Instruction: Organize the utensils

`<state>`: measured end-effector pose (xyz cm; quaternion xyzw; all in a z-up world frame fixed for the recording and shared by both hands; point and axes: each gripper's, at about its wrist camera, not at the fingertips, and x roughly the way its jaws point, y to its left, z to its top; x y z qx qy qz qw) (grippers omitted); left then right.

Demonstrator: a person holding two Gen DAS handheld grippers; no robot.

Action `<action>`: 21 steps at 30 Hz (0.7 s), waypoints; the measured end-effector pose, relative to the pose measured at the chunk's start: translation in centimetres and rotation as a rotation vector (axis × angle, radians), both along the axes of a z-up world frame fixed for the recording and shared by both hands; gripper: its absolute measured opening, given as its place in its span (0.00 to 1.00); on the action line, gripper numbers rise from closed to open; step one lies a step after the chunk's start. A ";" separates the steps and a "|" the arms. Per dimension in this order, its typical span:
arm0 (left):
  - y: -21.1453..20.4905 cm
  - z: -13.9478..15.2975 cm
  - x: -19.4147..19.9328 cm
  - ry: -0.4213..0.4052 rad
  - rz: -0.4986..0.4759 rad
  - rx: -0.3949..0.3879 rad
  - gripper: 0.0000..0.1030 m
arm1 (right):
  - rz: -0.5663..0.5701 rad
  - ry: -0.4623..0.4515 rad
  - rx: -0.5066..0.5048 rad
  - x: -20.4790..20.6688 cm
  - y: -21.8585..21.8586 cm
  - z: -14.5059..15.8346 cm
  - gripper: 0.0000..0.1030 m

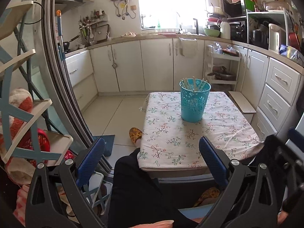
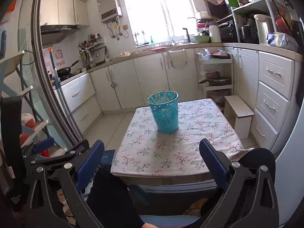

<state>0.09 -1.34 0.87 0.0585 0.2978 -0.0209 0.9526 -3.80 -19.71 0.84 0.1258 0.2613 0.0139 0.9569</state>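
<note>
A teal perforated cup (image 1: 194,100) (image 2: 164,112) stands upright on a small table with a floral cloth (image 1: 190,138) (image 2: 171,152). Several pale chopsticks (image 1: 193,84) (image 2: 162,96) stick up inside it. My left gripper (image 1: 152,155) hangs open near the table's near edge, well short of the cup, with nothing between its blue pads. My right gripper (image 2: 152,155) is open too, just off the near edge and empty. The left gripper's body (image 2: 47,148) shows at the left of the right wrist view.
A person's dark-trousered legs (image 1: 136,186) (image 2: 110,193) and a yellow slipper (image 1: 135,134) lie below the table's near edge. A shelf rack (image 1: 28,114) stands left, a low white stool (image 2: 240,114) right, and kitchen cabinets (image 1: 157,64) run behind.
</note>
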 end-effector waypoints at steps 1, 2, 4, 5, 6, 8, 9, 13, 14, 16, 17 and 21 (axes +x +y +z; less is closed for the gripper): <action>0.0 0.0 0.1 -0.002 -0.002 -0.001 0.92 | 0.004 0.003 -0.001 -0.1 0.1 0.0 0.93; -0.1 0.0 0.0 -0.002 -0.003 -0.001 0.92 | 0.008 0.005 -0.005 0.0 0.2 0.0 0.93; -0.1 -0.1 -0.2 0.002 -0.005 -0.002 0.93 | 0.013 -0.002 -0.006 -0.5 0.4 -0.1 0.93; 0.0 -0.1 -0.2 0.003 -0.006 -0.003 0.93 | 0.013 -0.005 -0.008 -0.6 0.4 0.0 0.93; 0.0 -0.1 -0.2 0.004 -0.006 -0.004 0.93 | 0.013 -0.007 -0.008 -0.7 0.5 0.0 0.93; 0.0 -0.1 -0.1 0.004 -0.004 -0.006 0.93 | 0.014 -0.006 -0.007 -0.8 0.5 0.1 0.93; -0.2 -0.1 0.0 0.005 -0.001 -0.007 0.93 | 0.015 -0.003 -0.006 -0.8 0.5 0.0 0.93; -0.1 -0.3 -0.2 0.010 0.007 -0.008 0.93 | 0.012 -0.004 -0.004 -0.8 0.4 0.0 0.93; -0.1 -0.3 -0.1 0.011 0.007 -0.007 0.93 | 0.012 -0.007 -0.006 -0.8 0.4 0.1 0.93; -0.1 -0.3 -0.2 0.012 0.008 -0.006 0.93 | 0.011 -0.012 -0.009 -0.9 0.5 0.2 0.93; -0.1 -0.3 -0.2 0.013 0.008 -0.005 0.93 | 0.010 -0.014 -0.010 -1.0 0.5 0.2 0.93; 0.0 -0.4 -0.1 0.017 0.007 -0.003 0.92 | 0.006 -0.021 -0.013 -1.2 0.5 0.3 0.93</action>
